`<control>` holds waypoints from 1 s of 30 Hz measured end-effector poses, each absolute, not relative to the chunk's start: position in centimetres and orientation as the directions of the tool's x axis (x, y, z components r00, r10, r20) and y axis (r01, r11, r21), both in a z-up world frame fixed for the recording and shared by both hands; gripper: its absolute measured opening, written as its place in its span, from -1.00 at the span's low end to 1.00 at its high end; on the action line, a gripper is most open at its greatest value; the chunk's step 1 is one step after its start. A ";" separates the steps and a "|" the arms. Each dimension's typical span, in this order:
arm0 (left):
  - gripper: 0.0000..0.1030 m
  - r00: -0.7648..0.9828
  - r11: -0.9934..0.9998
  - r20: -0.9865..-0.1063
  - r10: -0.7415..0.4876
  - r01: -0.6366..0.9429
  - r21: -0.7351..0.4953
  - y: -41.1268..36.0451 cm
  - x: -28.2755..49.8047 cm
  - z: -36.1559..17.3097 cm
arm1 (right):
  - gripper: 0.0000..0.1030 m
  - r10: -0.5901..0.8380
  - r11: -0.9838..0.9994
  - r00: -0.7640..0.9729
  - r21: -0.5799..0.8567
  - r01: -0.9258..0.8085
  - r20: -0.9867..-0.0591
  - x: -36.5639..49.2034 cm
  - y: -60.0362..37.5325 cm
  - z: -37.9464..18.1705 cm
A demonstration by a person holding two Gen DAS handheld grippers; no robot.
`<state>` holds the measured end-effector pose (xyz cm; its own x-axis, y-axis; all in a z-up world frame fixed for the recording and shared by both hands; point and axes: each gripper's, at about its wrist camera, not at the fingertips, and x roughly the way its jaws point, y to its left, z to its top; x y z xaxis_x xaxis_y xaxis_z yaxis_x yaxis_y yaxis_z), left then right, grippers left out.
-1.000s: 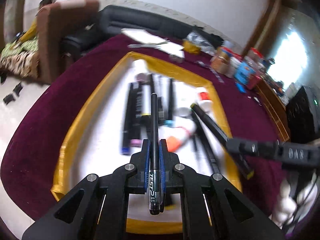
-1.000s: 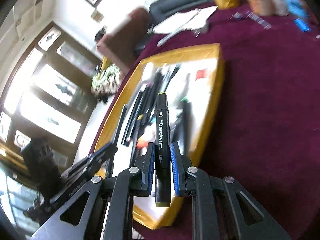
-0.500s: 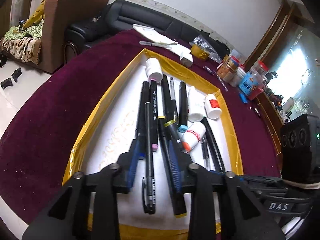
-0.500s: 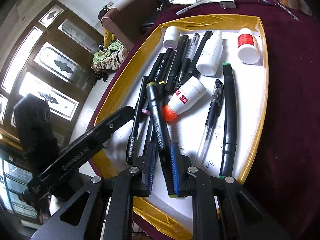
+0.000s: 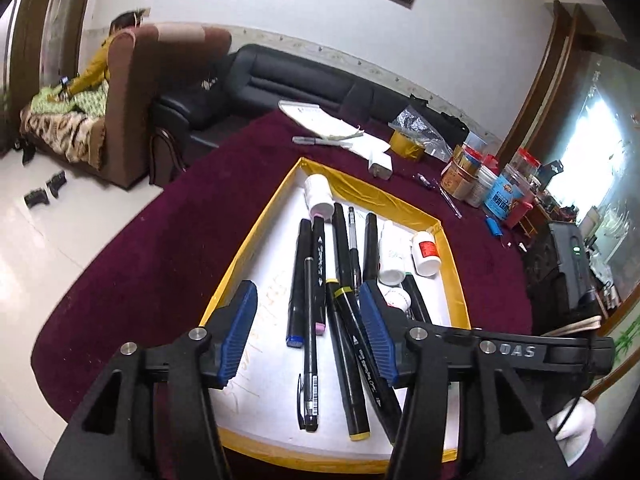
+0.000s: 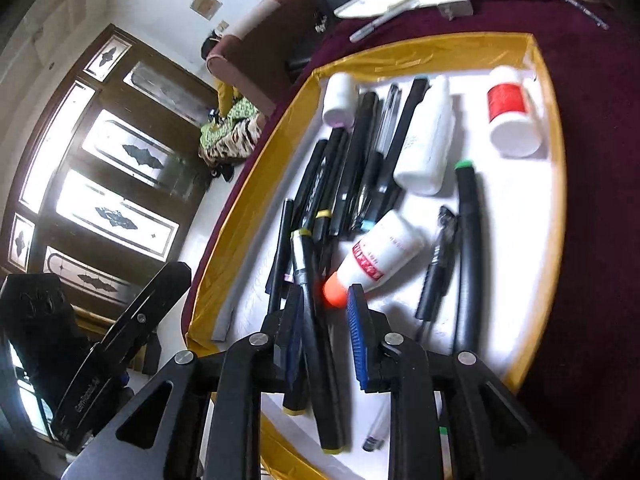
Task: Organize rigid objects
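Inside the shallow white tray with the yellow taped rim [image 5: 256, 240] on the maroon tablecloth [image 5: 160, 248], we had just let go of both loads. A second earlier our left gripper [image 5: 308, 340] pinched a slim black gel pen with a barcode label [image 5: 310, 364] clear of the tray; by this moment its jaws had been opening and stood well spread, and the pen lay flat on the tray floor between them, touching neither blue pad, beside the row of black markers. Our right gripper [image 6: 324, 340] had carried a thick black marker with a yellow band [image 6: 316, 344] down onto the same row; its jaws had only just begun to part, and with the blur we could not tell whether the pads were quite clear of the barrel. We judged both pens delivered to the tray, so each hand now needed to back away.
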<state>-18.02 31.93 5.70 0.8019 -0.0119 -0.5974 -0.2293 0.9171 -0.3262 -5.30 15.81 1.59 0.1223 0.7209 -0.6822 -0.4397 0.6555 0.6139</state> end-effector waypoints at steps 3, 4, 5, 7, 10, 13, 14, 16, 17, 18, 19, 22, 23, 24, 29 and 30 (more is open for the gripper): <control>0.05 0.817 0.925 -0.576 0.007 -0.224 -0.306 31.0 -17.9 6.3 | -0.56 0.721 0.660 0.169 0.594 -0.460 -0.672 -6.0 14.2 2.6; 0.05 0.821 0.927 -0.570 0.014 -0.224 -0.300 30.8 -17.9 6.4 | -0.51 0.719 0.665 0.188 0.582 -0.468 -0.669 -6.2 13.7 2.9; 0.08 0.829 0.931 -0.559 0.023 -0.221 -0.289 30.4 -18.0 6.8 | -0.44 0.710 0.677 0.224 0.559 -0.478 -0.668 -6.6 13.1 3.4; 0.13 0.848 0.938 -0.528 0.048 -0.220 -0.268 29.7 -18.3 7.5 | -0.40 0.696 0.695 0.279 0.523 -0.494 -0.662 -6.9 12.4 4.1; 0.34 0.875 0.946 -0.470 0.118 -0.243 -0.215 28.7 -19.2 9.0 | -0.39 0.652 0.732 0.364 0.427 -0.530 -0.666 -7.1 12.1 5.9; 0.55 0.897 0.944 -0.382 0.222 -0.296 -0.145 27.6 -20.9 10.8 | -0.39 0.663 0.726 0.418 0.397 -0.562 -0.621 -6.5 12.2 9.4; 0.67 0.901 0.936 -0.322 0.290 -0.338 -0.103 26.9 -21.9 11.8 | -0.27 0.673 0.722 0.451 0.388 -0.573 -0.586 -6.6 12.0 10.8; 0.85 0.902 0.920 -0.243 0.356 -0.384 -0.077 25.9 -23.1 13.0 | 0.38 0.676 0.729 0.541 0.350 -0.587 -0.501 -7.8 11.0 13.2; 1.00 0.908 0.917 -0.202 0.367 -0.390 -0.088 25.3 -23.7 13.6 | 0.83 0.657 0.751 0.599 0.322 -0.577 -0.459 -8.6 10.3 13.9; 1.00 0.917 0.919 -0.179 0.358 -0.380 -0.109 25.0 -23.9 13.9 | 0.89 0.618 0.785 0.670 0.283 -0.550 -0.412 -9.6 9.3 14.2; 1.00 0.926 0.924 -0.182 0.331 -0.357 -0.136 24.8 -23.7 14.1 | 0.89 0.581 0.814 0.717 0.249 -0.525 -0.386 -10.1 8.6 14.2; 1.00 0.927 0.956 -0.369 0.061 -0.161 -0.247 24.5 -19.5 13.5 | 0.89 0.462 0.884 0.795 0.132 -0.448 -0.393 -11.1 6.6 12.7; 1.00 0.906 0.954 -0.422 0.040 -0.161 -0.254 23.9 -18.3 12.9 | 0.89 0.430 0.899 0.803 0.115 -0.422 -0.413 -11.2 5.8 11.8; 1.00 0.893 0.955 -0.447 0.052 -0.175 -0.239 23.2 -17.4 12.3 | 0.89 0.399 0.913 0.806 0.108 -0.393 -0.438 -11.2 4.8 10.8; 1.00 0.860 0.960 -0.501 0.097 -0.213 -0.181 20.5 -15.4 10.3 | 0.89 0.250 0.966 0.806 0.083 -0.244 -0.536 -11.9 0.6 7.2; 1.00 0.857 0.959 -0.504 0.108 -0.224 -0.175 20.3 -15.4 10.1 | 0.89 0.233 0.971 0.809 0.076 -0.228 -0.540 -12.2 0.1 7.1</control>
